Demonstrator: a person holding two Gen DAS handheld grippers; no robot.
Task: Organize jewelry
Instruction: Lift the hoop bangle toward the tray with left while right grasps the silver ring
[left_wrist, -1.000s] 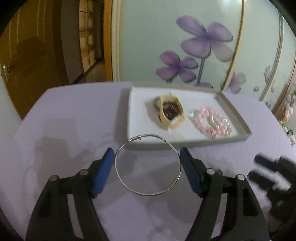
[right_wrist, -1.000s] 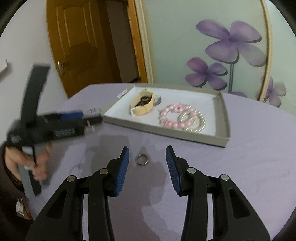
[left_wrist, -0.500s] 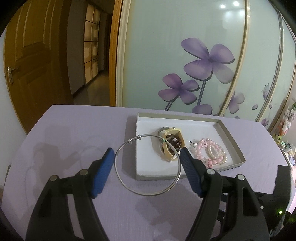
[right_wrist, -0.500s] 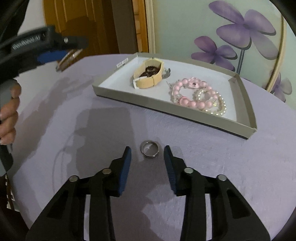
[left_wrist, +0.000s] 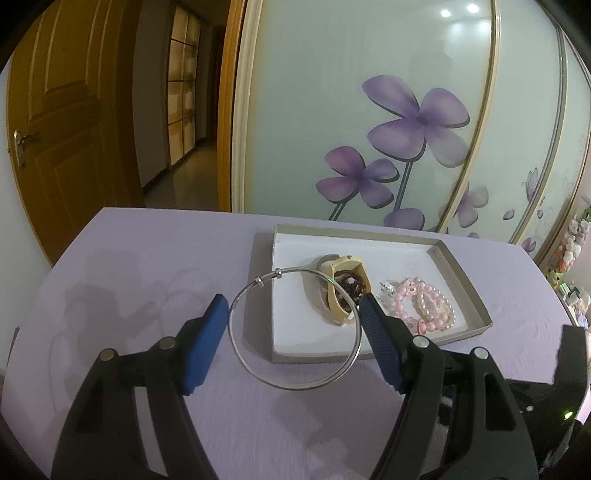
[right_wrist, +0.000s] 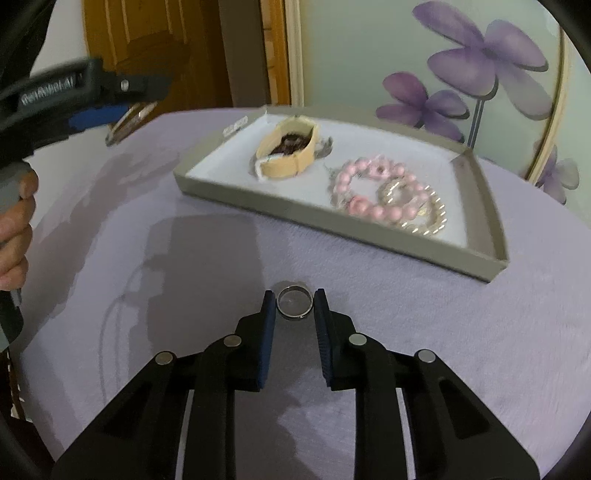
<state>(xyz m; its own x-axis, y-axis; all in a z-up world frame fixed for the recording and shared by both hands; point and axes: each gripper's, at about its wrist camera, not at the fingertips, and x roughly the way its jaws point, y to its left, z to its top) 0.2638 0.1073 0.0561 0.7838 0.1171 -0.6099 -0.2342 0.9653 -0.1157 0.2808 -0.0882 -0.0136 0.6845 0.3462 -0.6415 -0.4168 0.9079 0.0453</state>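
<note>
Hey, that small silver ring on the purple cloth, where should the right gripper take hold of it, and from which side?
Grip the small silver ring across its outer band, one pad on each side. It lies flat on the purple cloth, opening up, so come in low from the near side, as the right gripper is now, fingers straddling it. The tray sits beyond, apart.
</note>
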